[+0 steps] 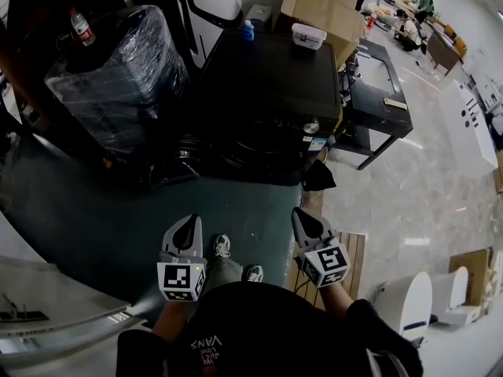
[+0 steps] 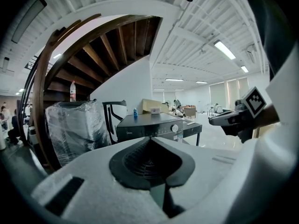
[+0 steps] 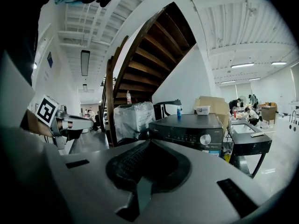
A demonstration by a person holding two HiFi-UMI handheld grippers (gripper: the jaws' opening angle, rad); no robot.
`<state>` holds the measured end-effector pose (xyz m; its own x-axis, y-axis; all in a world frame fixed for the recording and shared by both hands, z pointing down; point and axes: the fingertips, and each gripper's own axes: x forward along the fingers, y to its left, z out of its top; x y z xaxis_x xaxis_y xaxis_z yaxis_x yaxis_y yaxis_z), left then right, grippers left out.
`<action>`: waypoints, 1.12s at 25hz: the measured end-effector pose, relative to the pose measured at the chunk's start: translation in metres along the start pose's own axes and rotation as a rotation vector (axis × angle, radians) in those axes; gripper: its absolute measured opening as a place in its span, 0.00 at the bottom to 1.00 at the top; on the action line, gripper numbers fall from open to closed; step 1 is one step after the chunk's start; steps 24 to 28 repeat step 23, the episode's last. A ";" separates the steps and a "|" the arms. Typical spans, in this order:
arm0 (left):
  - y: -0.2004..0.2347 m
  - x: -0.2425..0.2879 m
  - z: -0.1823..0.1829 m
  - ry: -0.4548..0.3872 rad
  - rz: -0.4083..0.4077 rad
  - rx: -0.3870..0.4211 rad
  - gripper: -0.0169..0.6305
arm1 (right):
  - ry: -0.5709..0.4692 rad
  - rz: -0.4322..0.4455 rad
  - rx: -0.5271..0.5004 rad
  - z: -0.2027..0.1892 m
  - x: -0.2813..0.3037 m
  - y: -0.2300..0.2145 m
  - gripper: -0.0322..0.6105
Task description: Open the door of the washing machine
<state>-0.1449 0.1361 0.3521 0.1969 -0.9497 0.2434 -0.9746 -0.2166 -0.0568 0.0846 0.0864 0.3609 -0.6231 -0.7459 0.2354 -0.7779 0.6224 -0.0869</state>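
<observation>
Dark floor [image 1: 102, 210] — washing machine [image 1: 271, 85] well beyond fingers [image 1: 187, 232].

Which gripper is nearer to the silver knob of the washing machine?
Right. In the head view the right gripper is straight below the knob; the left gripper is further left. Neither touches it.

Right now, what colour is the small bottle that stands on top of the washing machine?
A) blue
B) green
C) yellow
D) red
A: the small bottle at a far corner of the top of the washing machine shows blue in the head view and in both gripper views.
</observation>
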 end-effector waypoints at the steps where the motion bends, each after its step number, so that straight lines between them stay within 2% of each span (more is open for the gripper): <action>1: -0.001 0.000 -0.002 0.003 -0.004 -0.001 0.05 | 0.001 0.000 -0.001 0.000 0.001 0.001 0.06; 7: 0.000 -0.003 -0.004 0.003 -0.002 -0.005 0.05 | 0.019 0.029 0.008 -0.005 0.005 0.010 0.06; 28: -0.002 0.000 -0.013 0.019 -0.010 -0.028 0.05 | 0.046 0.030 0.014 -0.010 0.007 0.010 0.06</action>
